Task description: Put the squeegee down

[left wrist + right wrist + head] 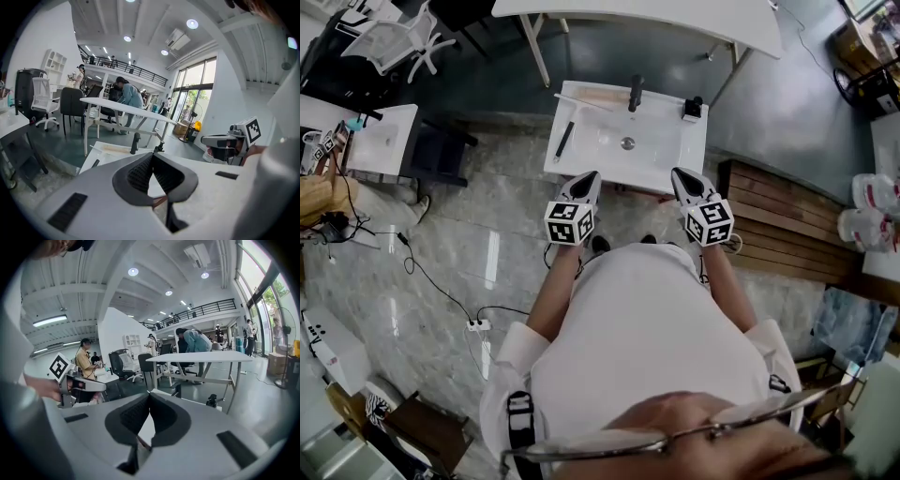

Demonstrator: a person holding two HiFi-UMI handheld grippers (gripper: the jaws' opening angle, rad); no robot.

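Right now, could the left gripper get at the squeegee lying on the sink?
Probably yes. The squeegee lies in the open on the left side of the sink, just ahead of the left gripper, with nothing between them. Its jaws are shut and empty, so they would have to open first.

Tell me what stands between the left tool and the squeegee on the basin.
Nothing visible does. The squeegee lies on the left rim of the basin. The left tool, shut and empty, hangs at the near edge, with only bare rim between them.
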